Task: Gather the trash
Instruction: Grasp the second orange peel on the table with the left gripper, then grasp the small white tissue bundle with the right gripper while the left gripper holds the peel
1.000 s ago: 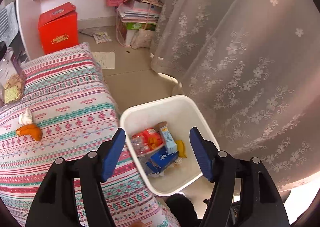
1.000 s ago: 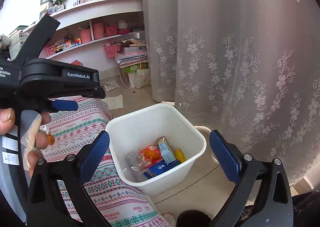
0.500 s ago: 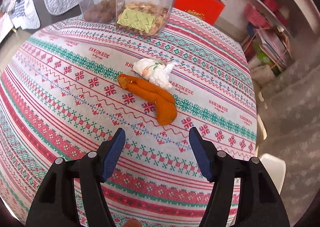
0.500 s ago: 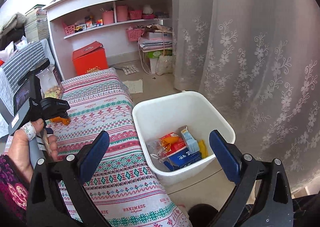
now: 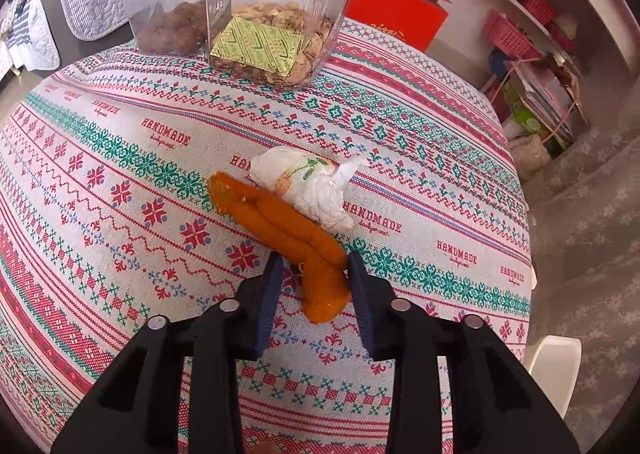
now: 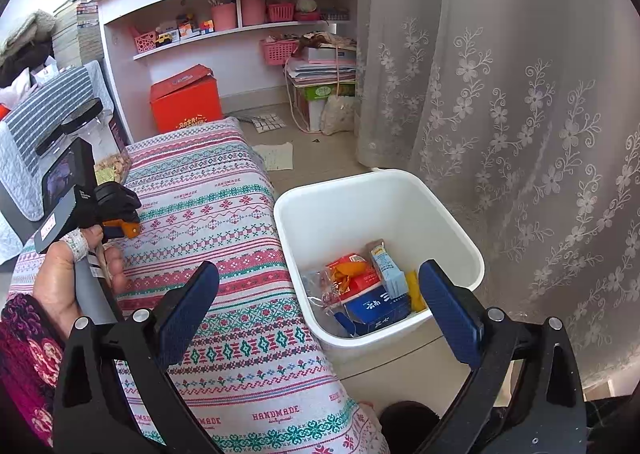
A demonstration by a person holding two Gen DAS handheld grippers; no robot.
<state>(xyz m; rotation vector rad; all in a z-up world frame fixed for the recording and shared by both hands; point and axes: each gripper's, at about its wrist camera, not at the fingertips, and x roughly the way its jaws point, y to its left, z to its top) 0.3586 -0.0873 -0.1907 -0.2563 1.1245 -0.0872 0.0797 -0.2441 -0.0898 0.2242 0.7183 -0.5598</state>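
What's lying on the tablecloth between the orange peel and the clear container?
A crumpled white tissue lies against the orange peel; beyond it, only bare patterned tablecloth runs to the clear container, seen in the left wrist view.

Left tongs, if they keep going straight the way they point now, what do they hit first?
Most likely the orange peel: its near end already lies between the closing left tongs, on the patterned tablecloth. The crumpled white tissue sits just beyond. Whether the pads already touch the peel is unclear.
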